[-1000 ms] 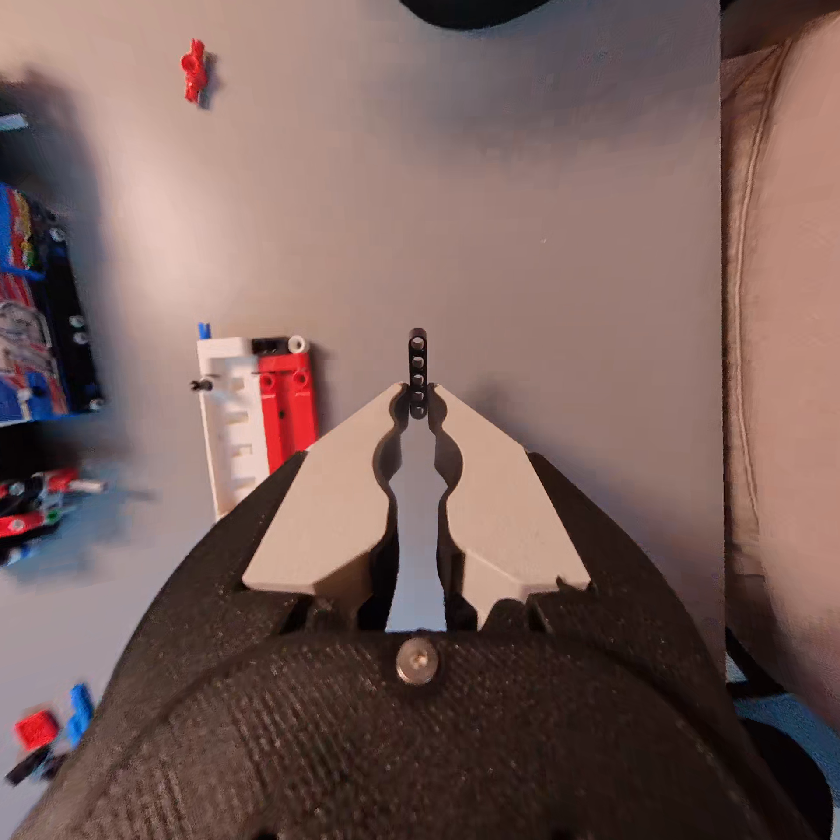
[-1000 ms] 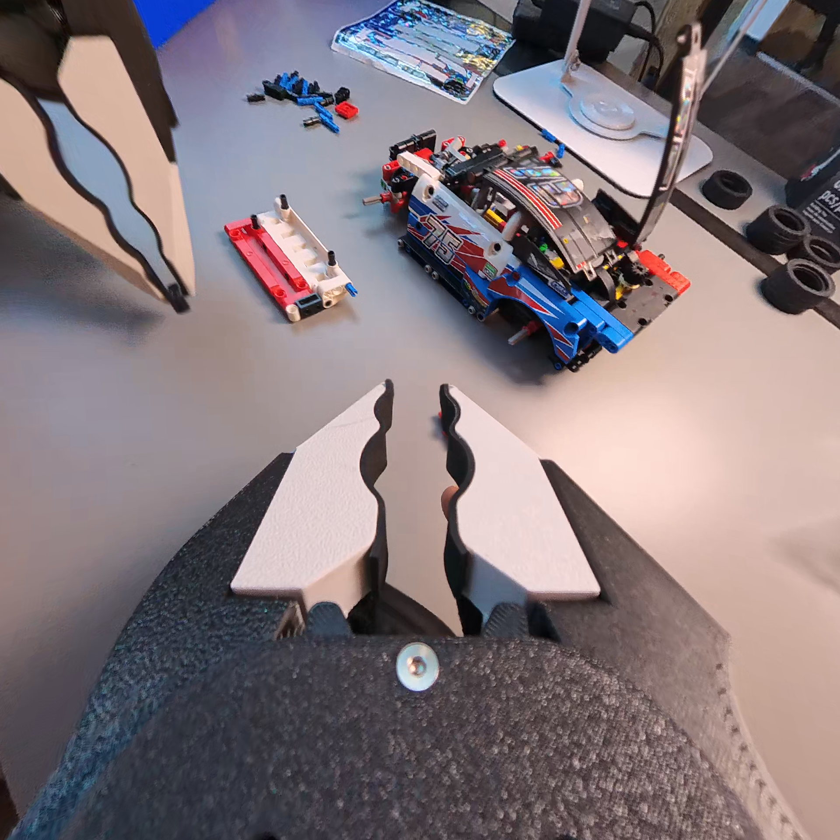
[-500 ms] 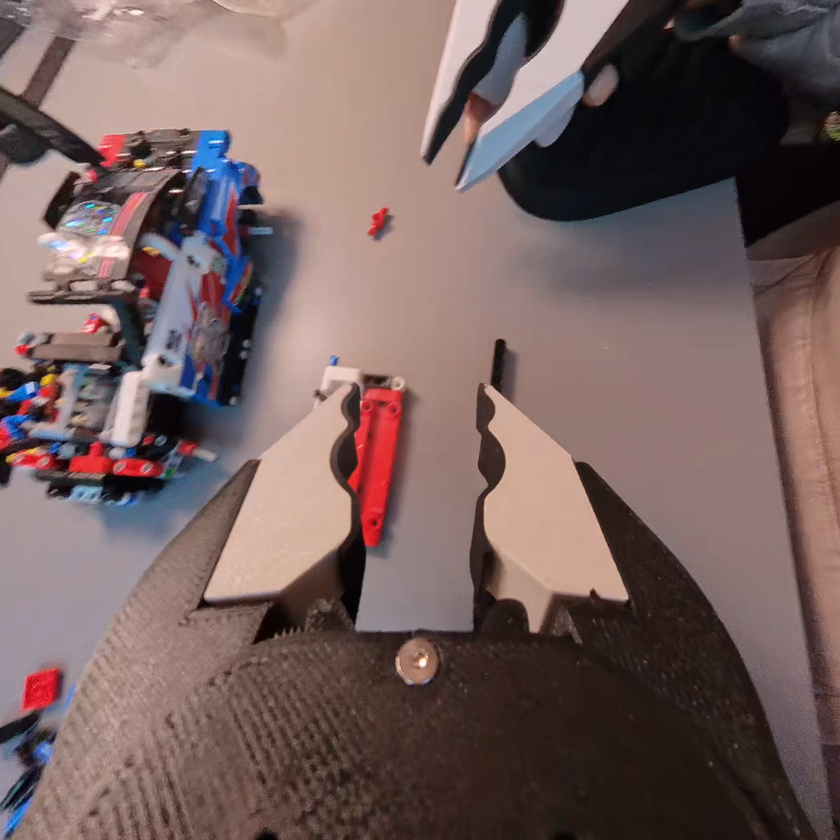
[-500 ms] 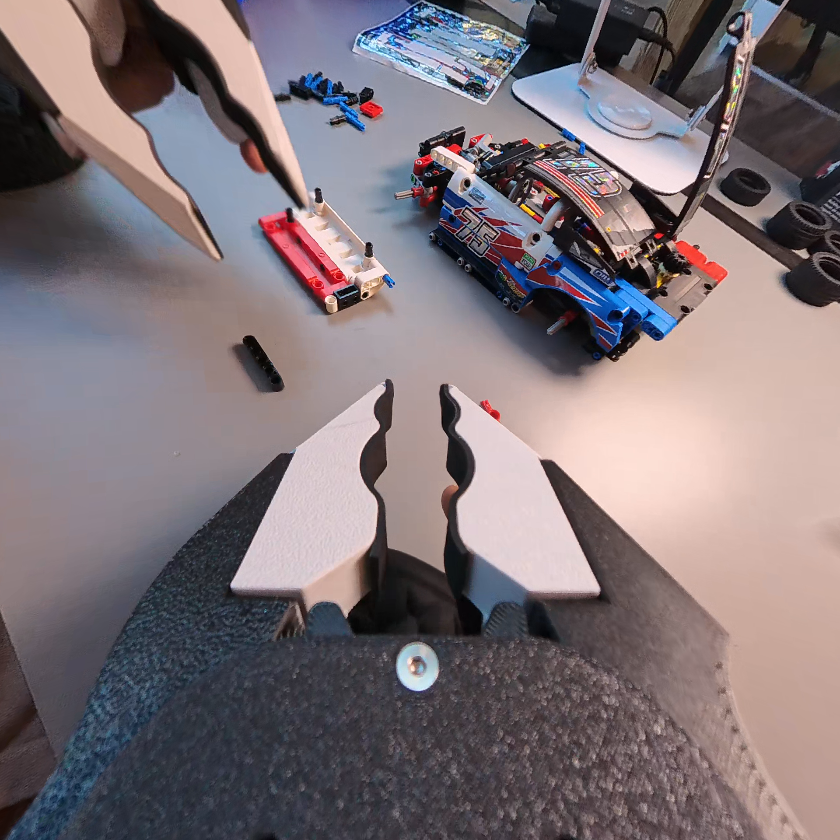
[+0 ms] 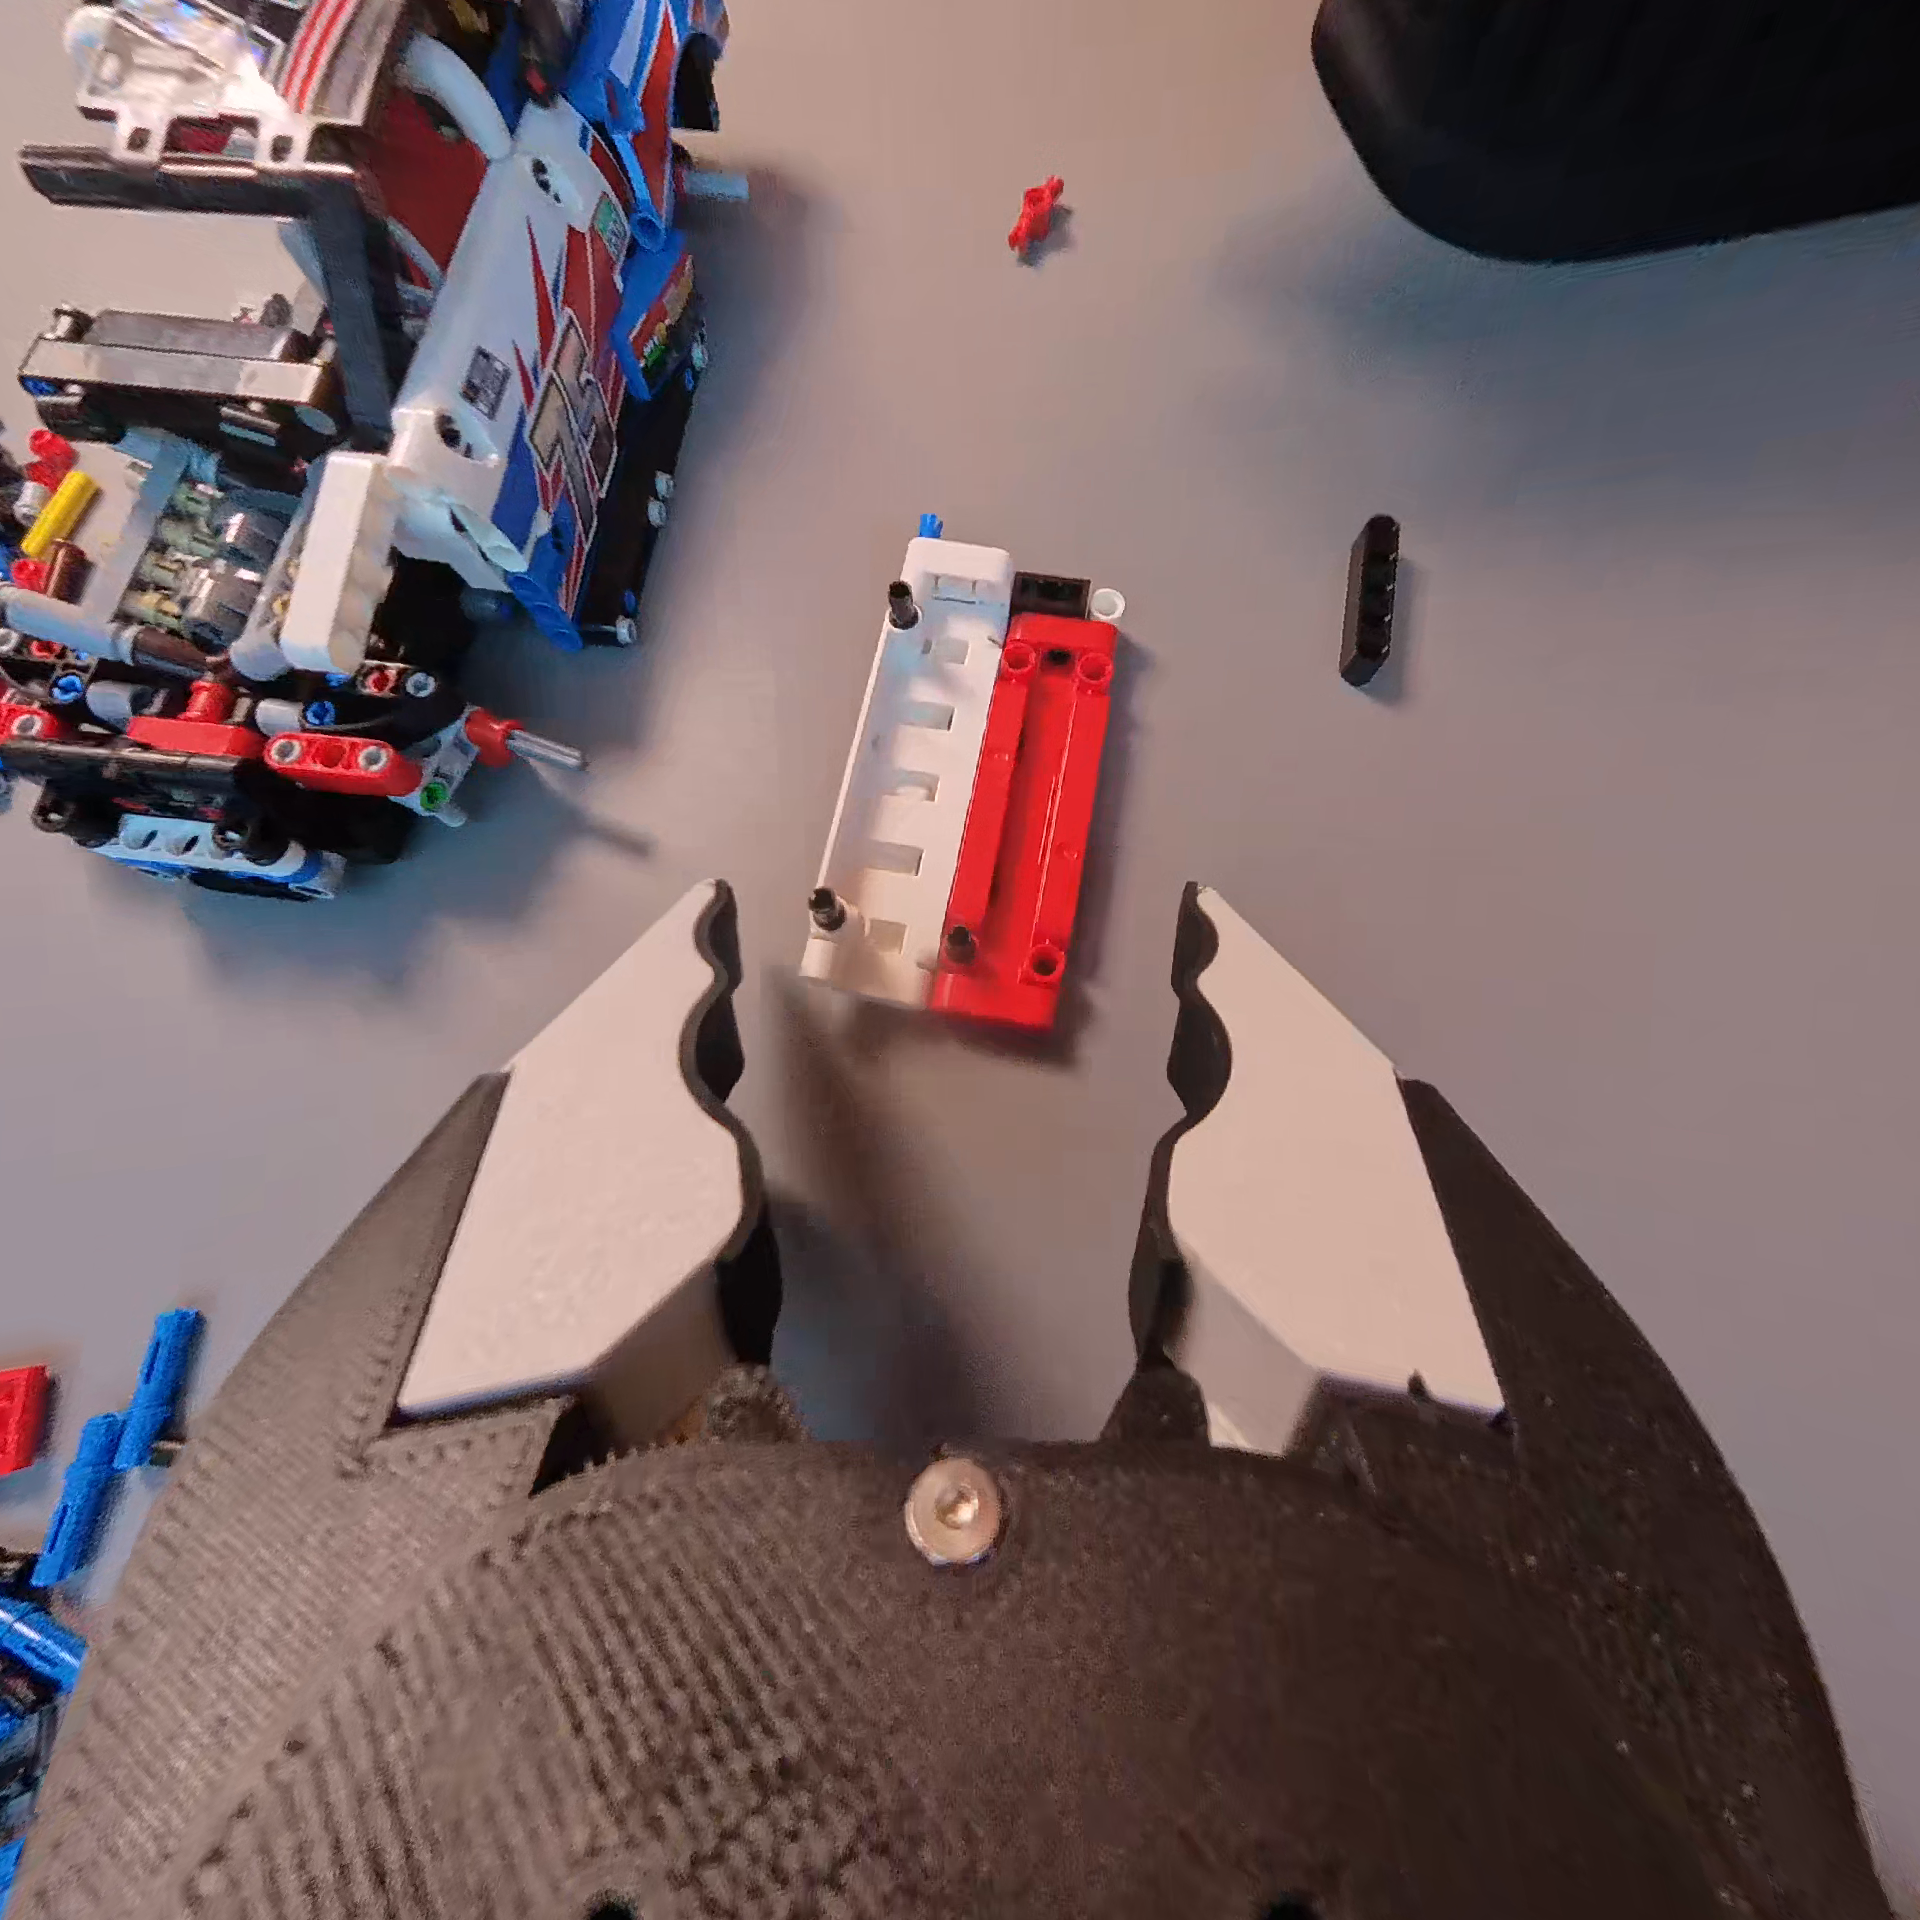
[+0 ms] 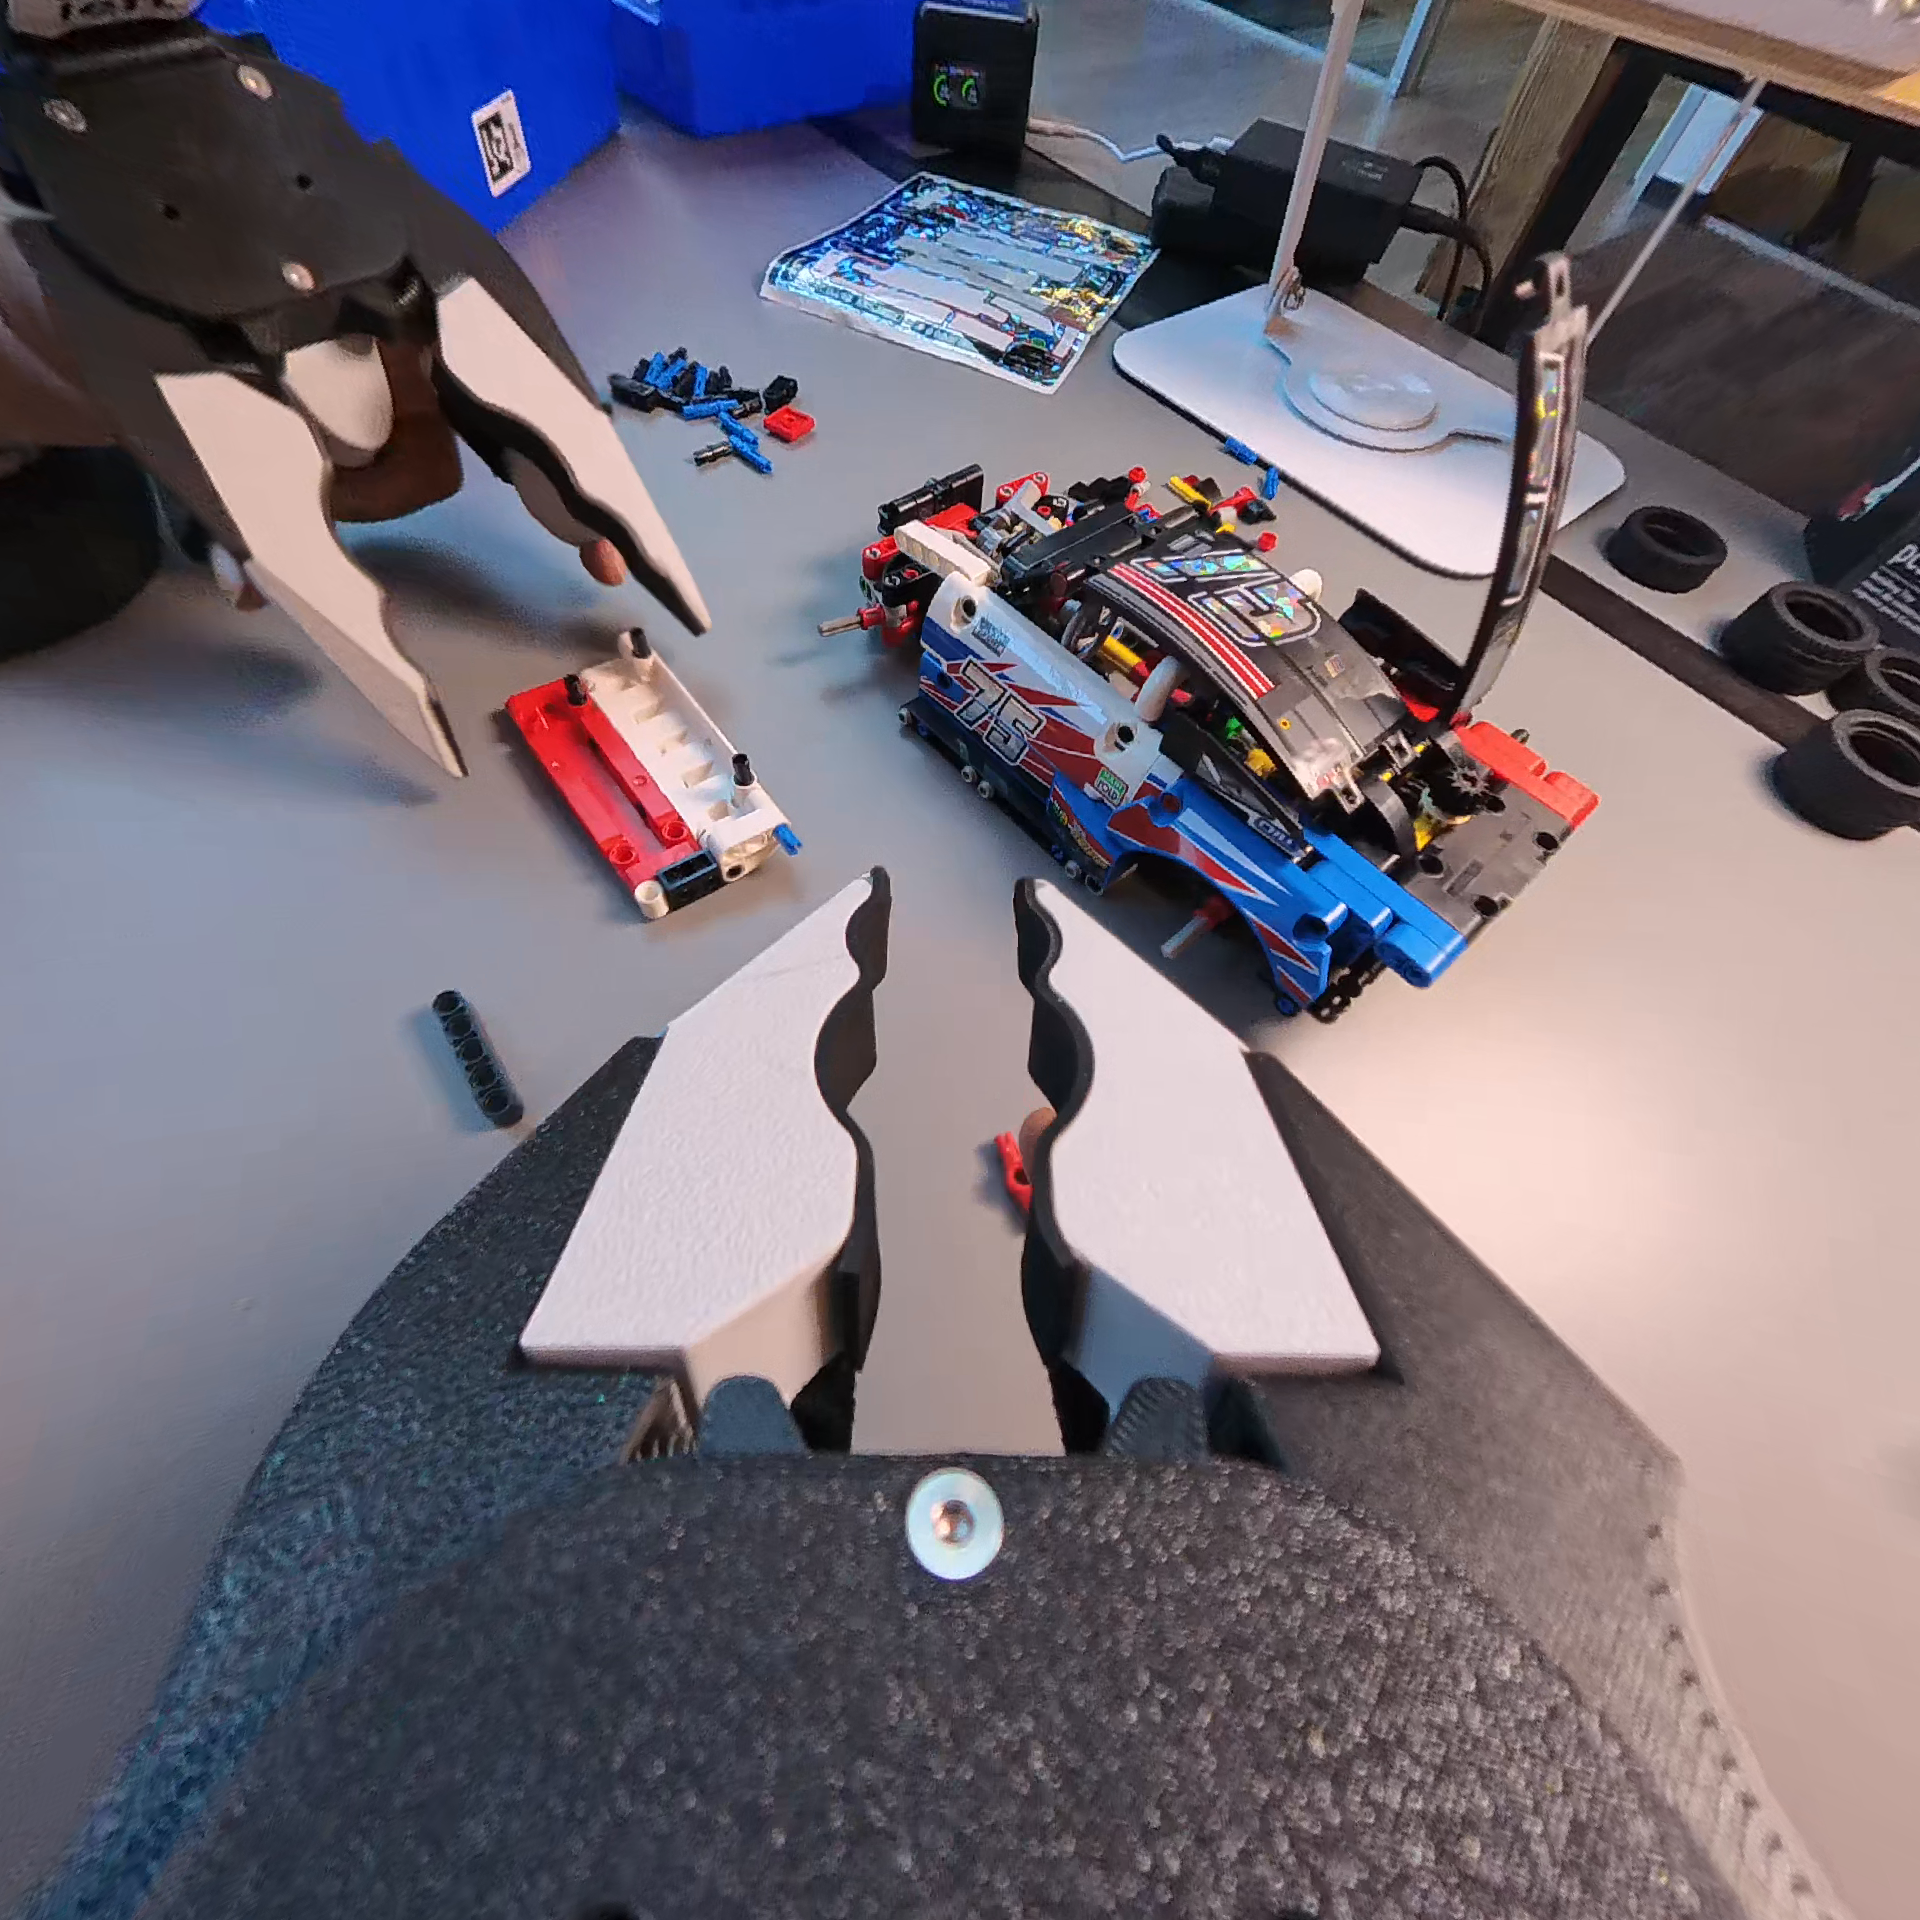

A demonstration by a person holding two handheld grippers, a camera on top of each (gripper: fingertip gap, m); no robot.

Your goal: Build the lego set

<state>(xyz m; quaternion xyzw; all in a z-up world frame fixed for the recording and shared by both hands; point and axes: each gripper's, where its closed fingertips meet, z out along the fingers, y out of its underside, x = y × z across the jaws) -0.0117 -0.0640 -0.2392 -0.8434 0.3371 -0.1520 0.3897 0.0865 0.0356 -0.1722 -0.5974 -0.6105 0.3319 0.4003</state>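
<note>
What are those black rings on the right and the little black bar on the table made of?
The black rings look like matte rubber tyres, ribbed and dull, though that is a guess. The black bar looks like hard, slightly glossy plastic, with crisp moulded holes.

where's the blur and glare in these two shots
Left wrist view: the lego car and loose blue pieces at the left edge smear; the red and white panel is sharp. Right wrist view: the sticker sheet glints, and the left tongs look soft.

Even, moderately bright overhead light casts soft shadows on the grey table [image 5: 1558, 935], with a pale glare at right in the right wrist view, wide-angle bending and slight blur toward frame edges.
</note>
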